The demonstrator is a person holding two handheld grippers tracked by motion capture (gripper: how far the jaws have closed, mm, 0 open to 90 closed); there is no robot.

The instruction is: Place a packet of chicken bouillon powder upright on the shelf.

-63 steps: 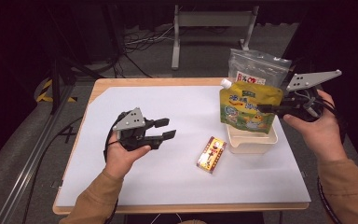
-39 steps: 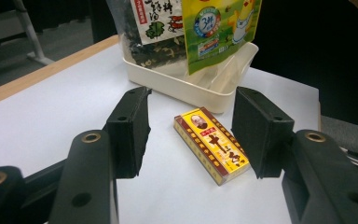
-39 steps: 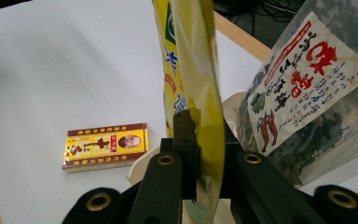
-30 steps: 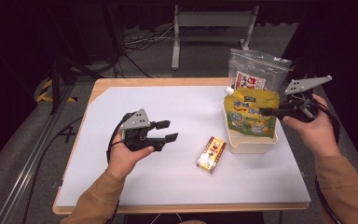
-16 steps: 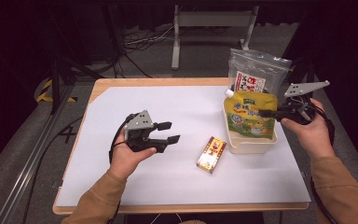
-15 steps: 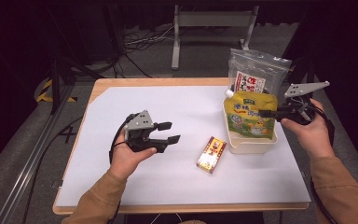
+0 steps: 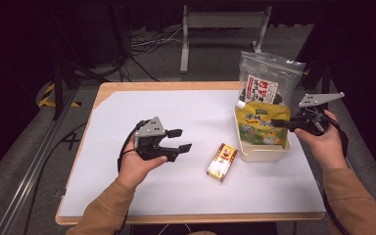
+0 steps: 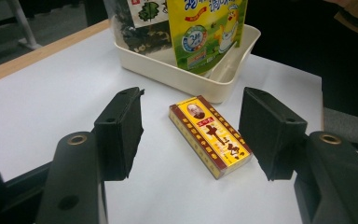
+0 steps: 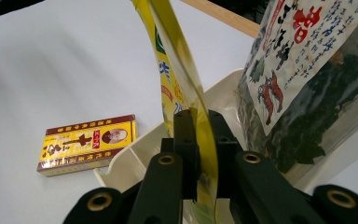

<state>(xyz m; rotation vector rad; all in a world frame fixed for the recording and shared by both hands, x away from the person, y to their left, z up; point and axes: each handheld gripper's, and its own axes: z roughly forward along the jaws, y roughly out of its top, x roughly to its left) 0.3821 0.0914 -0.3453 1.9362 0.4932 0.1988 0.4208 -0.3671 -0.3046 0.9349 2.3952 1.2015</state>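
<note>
The yellow pouch [image 7: 263,126] stands in the cream bin [image 7: 259,152] in front of the seaweed bag [image 7: 267,81], with the right gripper [image 7: 280,123] clamped on its edge, so it seems in place but not yet released. The small yellow box [image 7: 222,161] lies on the worktop [image 7: 196,117] just beside the bin, probably next. The left gripper [image 7: 178,140], jaws apart and just opening with nothing between them, faces the box across open worktop, well clear of the edges.

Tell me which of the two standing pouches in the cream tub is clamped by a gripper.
The yellow-green printed pouch, pinched at its edge by the right gripper; the clear dark-filled pouch behind stands free.
</note>
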